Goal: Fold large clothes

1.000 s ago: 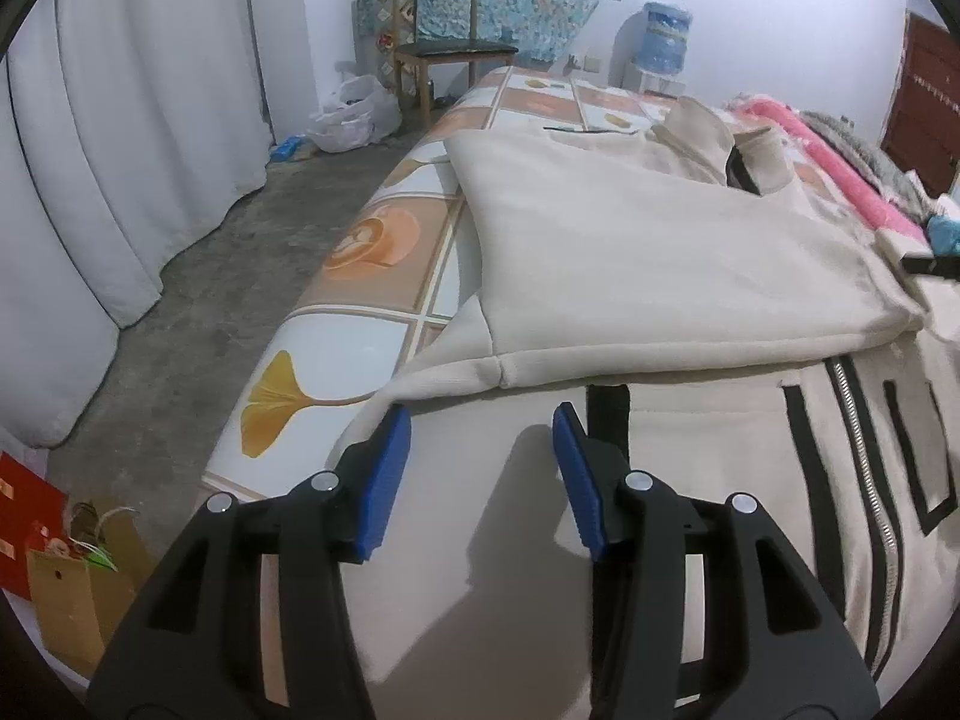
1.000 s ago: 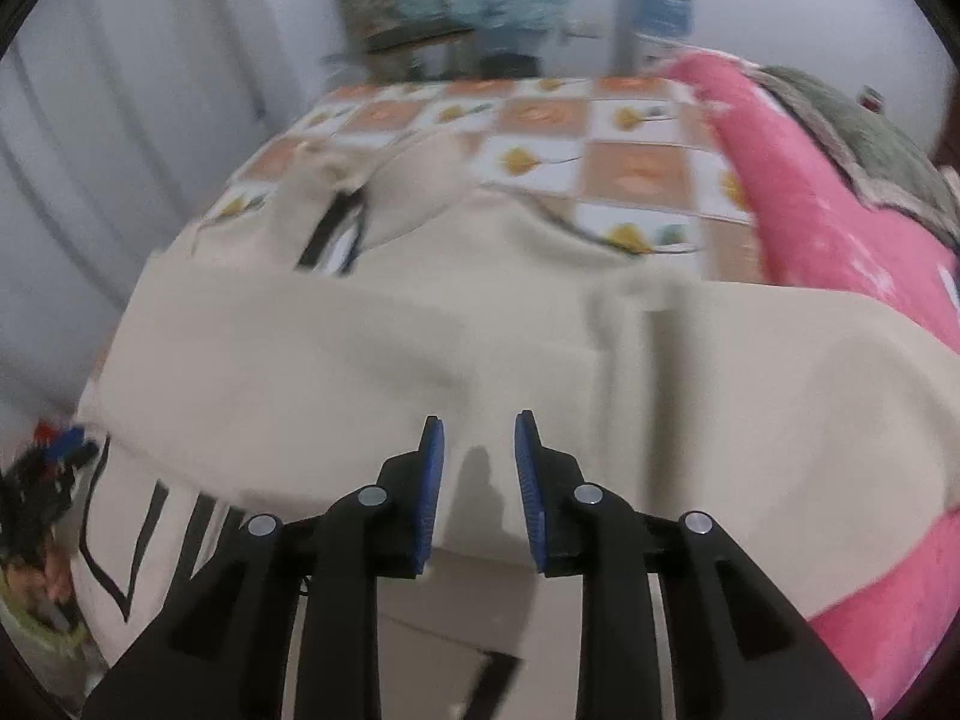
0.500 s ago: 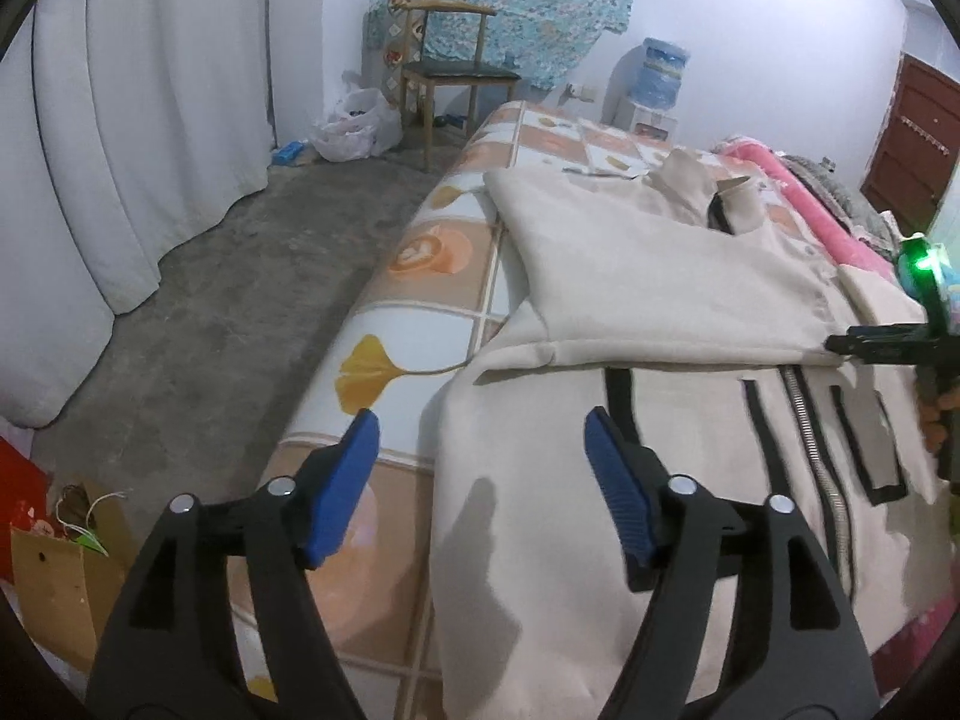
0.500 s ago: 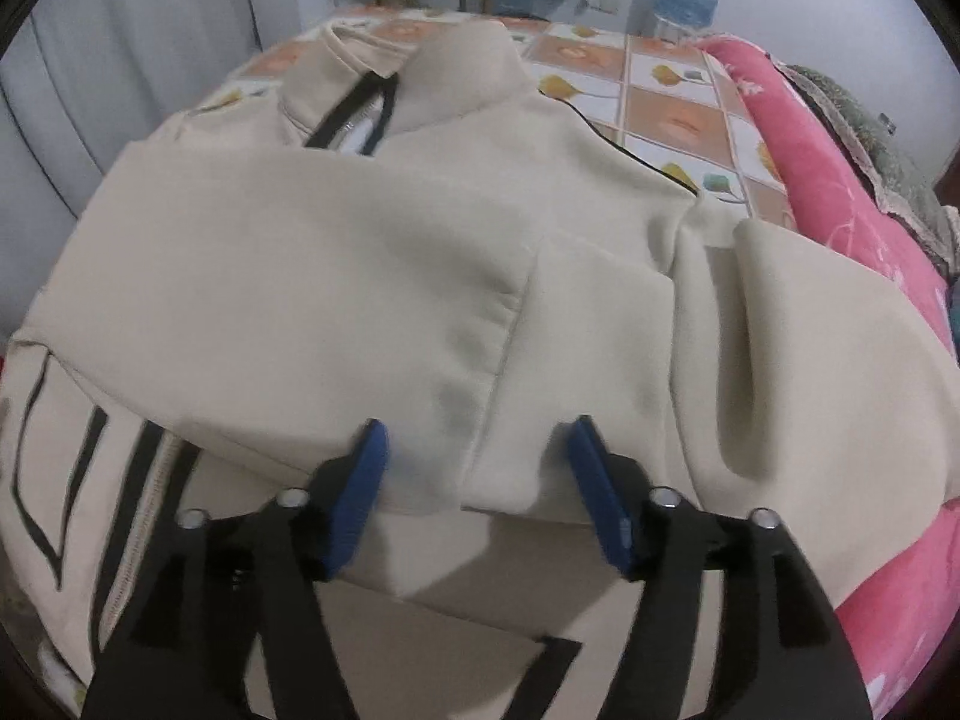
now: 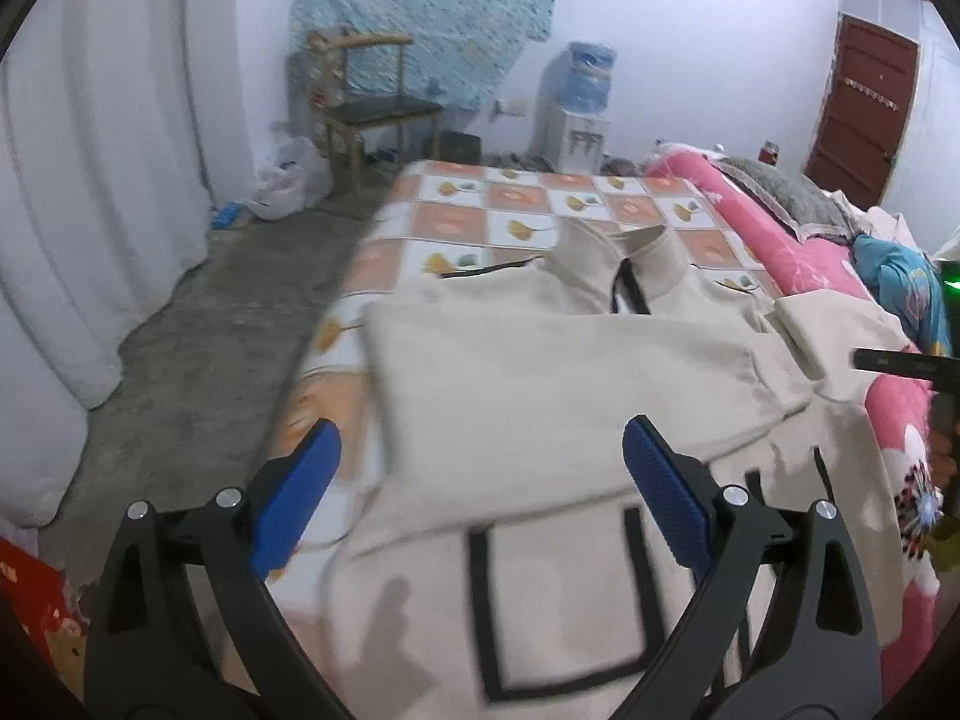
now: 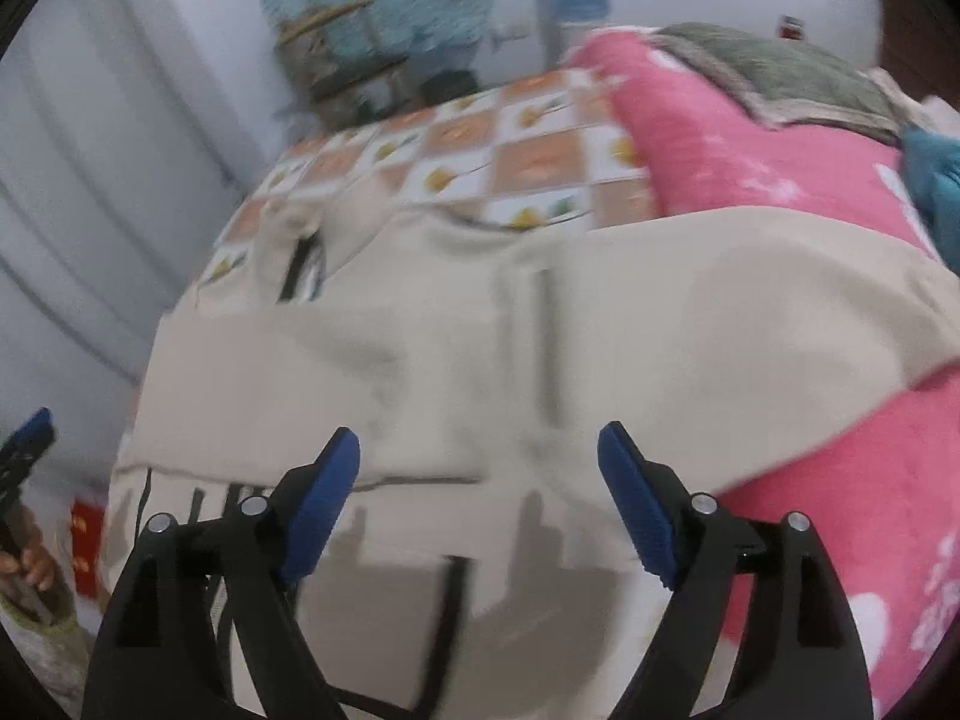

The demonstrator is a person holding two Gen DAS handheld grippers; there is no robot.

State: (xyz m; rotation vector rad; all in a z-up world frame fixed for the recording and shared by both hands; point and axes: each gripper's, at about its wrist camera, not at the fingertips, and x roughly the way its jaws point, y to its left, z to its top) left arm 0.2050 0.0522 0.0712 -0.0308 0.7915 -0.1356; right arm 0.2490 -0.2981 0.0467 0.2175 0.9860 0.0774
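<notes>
The cream jacket (image 5: 540,396) lay spread on the bed (image 5: 528,198), collar toward 12 o'clock and hem toward 6 o'clock, with both sleeves already folded across the chest. The left tool (image 5: 480,480) hovered above the hem region with its jaws wide apart, holding nothing. The right tool (image 6: 480,474) hovered above the folded sleeve band near the 3 o'clock edge, also with jaws wide apart and empty. The garment's right side draped partly onto the pink blanket (image 6: 750,144). The fabric appeared thick, soft and limp, probably fleece-like; it would likely sag and bunch if lifted from one point. Moderate weight was to be expected. The surface looked matte, so slipping seemed unlikely. For the next fold, the recommended hold points were the two hem corners at 6 o'clock, each tool clamping both layers near the side seam. The black trim (image 5: 498,588) on the front panel offered a stiffer reference line.
</notes>
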